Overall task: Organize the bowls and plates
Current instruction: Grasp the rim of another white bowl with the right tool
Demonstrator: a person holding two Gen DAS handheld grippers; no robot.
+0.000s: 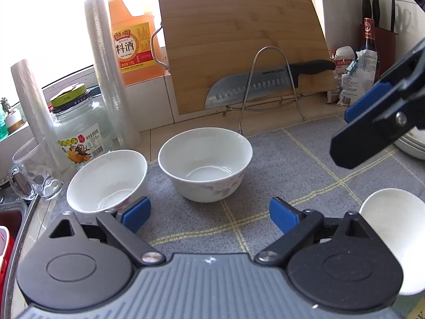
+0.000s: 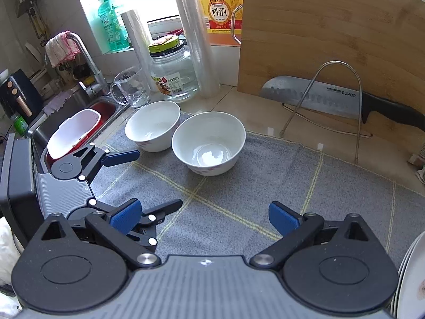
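Note:
Two white bowls with a faint floral print stand on a grey checked mat (image 1: 305,159). The larger bowl (image 1: 205,164) (image 2: 208,143) is in the middle; the smaller bowl (image 1: 106,180) (image 2: 152,125) is to its left, close beside it. A third white bowl (image 1: 393,223) shows at the right edge of the left wrist view. Stacked plates (image 2: 410,279) show at the right wrist view's lower right. My left gripper (image 1: 209,214) (image 2: 138,178) is open and empty, just short of the larger bowl. My right gripper (image 2: 203,216) (image 1: 353,133) is open and empty, above the mat.
A bamboo cutting board (image 1: 239,45) leans at the back with a knife (image 1: 265,82) in a wire rack (image 1: 271,85). An orange bottle (image 1: 132,34), glass jar (image 1: 79,130), stacked plastic cups (image 1: 106,66) and glass mug (image 1: 34,170) stand left. The sink (image 2: 79,122) lies further left.

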